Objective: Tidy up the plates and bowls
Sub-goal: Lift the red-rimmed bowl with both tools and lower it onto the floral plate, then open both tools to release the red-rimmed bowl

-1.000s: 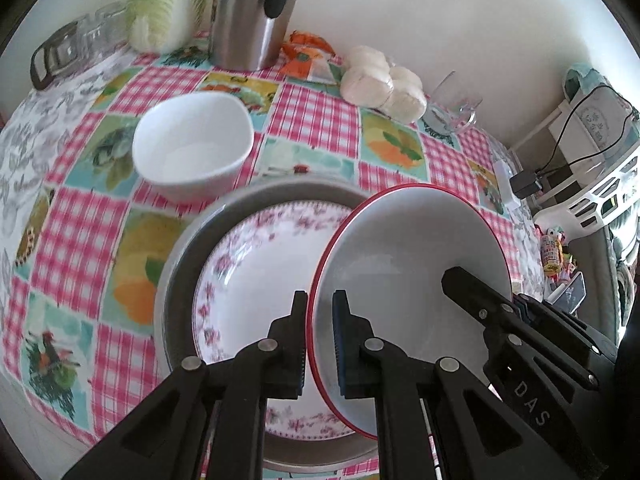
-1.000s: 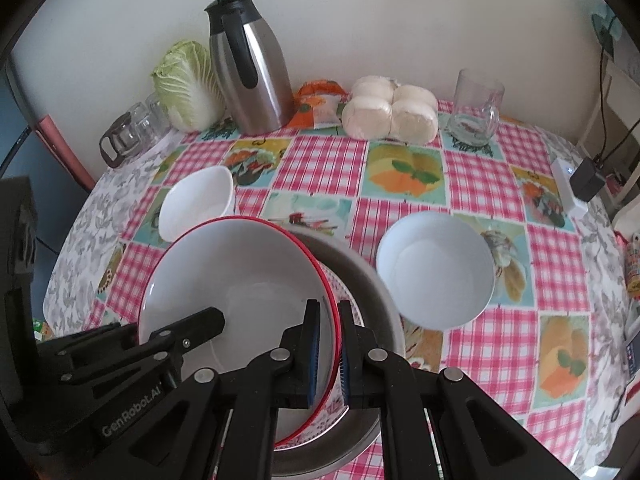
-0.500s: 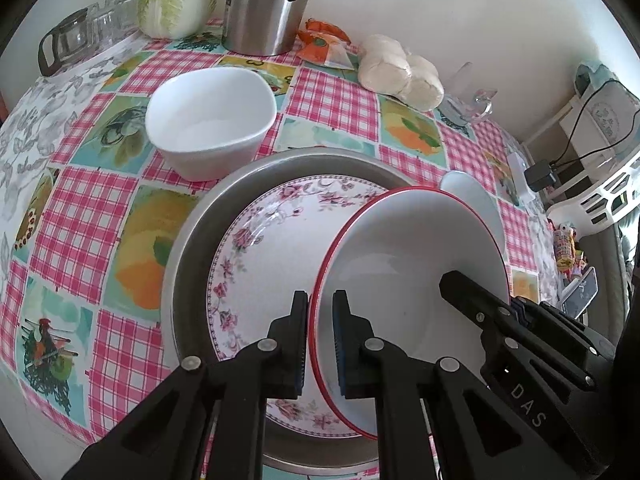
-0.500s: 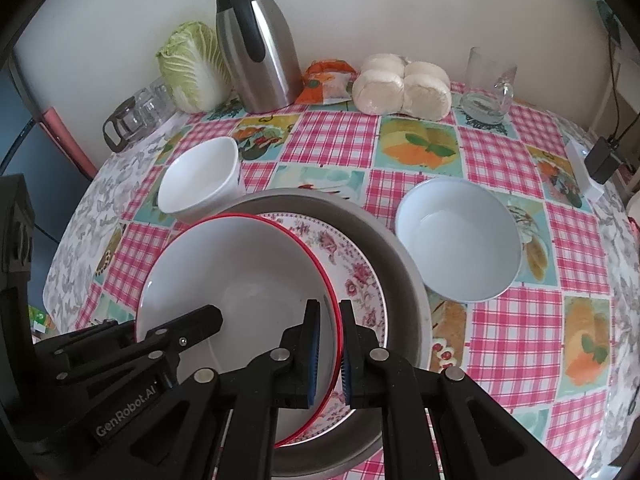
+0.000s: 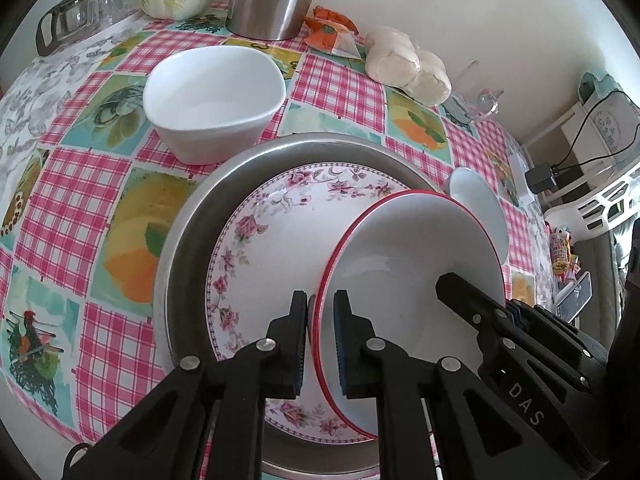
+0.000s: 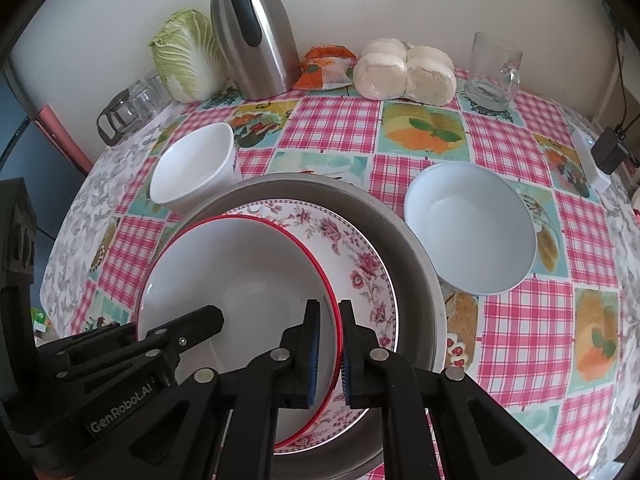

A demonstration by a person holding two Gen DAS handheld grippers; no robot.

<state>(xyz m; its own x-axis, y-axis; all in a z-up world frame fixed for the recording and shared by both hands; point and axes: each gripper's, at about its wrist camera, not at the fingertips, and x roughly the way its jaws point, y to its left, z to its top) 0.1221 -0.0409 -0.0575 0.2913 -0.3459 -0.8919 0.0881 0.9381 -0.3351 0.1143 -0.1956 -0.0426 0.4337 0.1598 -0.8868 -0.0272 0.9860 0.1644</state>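
Left wrist view first: the left gripper (image 5: 320, 344) has its jaws pinched on the rim of the red-rimmed bowl (image 5: 412, 264), and across the way the right gripper (image 6: 329, 350) is clamped on the opposite rim of that same bowl. Two-handed carry, bowl tilted, hovering low over the floral plate (image 5: 280, 216), which sits inside the big metal basin (image 5: 188, 232).

So where does the job stand? By my read, the stack is partly built: basin at the bottom, floral plate in it, red-rimmed bowl coming in on top but not yet let go. Two pieces are left out on the checked tablecloth (image 6: 332, 124): the squarish white bowl (image 6: 192, 164) just beside the basin's far left edge, and the round white bowl (image 6: 468, 236) just beside its right edge. Those look like the remaining work.

What can't I call? Whether the bowl's base is touching the plate: the bowl's own body hides that contact in both views. The near rim of the basin is cut off behind the gripper bodies.
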